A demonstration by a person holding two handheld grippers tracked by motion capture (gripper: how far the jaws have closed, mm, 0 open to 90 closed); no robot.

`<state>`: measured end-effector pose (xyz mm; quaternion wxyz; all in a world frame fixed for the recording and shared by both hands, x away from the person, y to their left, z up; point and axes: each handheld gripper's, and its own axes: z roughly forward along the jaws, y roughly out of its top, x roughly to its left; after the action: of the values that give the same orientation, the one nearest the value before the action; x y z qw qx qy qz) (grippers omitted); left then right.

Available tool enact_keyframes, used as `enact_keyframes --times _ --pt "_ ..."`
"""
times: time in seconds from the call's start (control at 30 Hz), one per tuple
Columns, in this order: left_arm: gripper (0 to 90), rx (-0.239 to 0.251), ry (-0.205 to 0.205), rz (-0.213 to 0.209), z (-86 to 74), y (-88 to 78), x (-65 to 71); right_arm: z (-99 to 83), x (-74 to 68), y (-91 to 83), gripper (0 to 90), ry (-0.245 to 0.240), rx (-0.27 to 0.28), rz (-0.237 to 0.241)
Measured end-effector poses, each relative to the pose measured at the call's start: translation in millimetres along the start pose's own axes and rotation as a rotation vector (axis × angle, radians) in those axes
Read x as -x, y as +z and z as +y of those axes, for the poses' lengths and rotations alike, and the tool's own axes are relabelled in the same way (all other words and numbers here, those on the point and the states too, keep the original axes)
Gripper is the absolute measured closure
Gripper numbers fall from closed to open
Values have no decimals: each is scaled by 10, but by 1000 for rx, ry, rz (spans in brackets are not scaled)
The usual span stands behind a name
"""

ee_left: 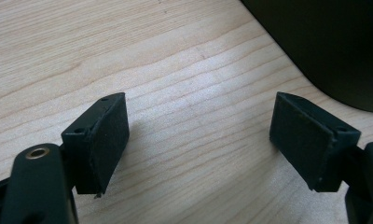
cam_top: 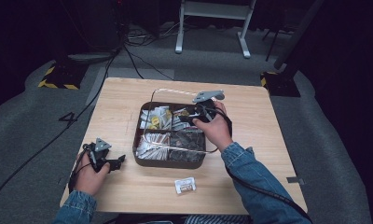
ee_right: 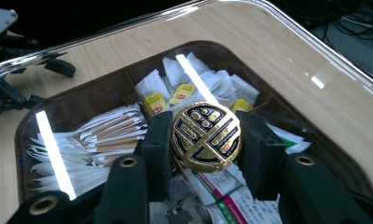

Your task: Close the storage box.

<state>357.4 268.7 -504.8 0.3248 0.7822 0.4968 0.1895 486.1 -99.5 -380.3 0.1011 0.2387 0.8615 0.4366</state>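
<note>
A dark brown compartment box (cam_top: 168, 162) stands mid-table, full of tea bags and sachets (ee_right: 110, 130). Over it is a clear lid (ee_right: 287, 60) with a round gold and black knob (ee_right: 205, 137) at its centre. My right gripper (ee_right: 205, 135) is shut on that knob, above the box's far right part (cam_top: 190, 114). The lid's far edge (cam_top: 168, 90) shows as a bright line beyond the box, so the lid looks raised or tilted. Left of the box, my left gripper (cam_top: 117, 162) rests low over the bare wood, open, with nothing between its pads (ee_left: 107, 140).
A small white packet (cam_top: 185, 185) lies on the table near the front edge, ahead of the box. The box's dark wall (ee_left: 334, 46) stands close to the left gripper. Bare wood stretches left and right of the box. Cables and stands sit on the floor behind.
</note>
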Motion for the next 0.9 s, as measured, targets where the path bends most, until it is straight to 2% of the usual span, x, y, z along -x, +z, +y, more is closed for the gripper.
enact_keyframes --times 0.37,0.9 --pt "202 4 -1 1 -1 3 1 -66 -88 381 587 -17 -44 29" --pt "202 3 -1 1 -1 2 1 -142 -157 586 587 -26 -75 34"
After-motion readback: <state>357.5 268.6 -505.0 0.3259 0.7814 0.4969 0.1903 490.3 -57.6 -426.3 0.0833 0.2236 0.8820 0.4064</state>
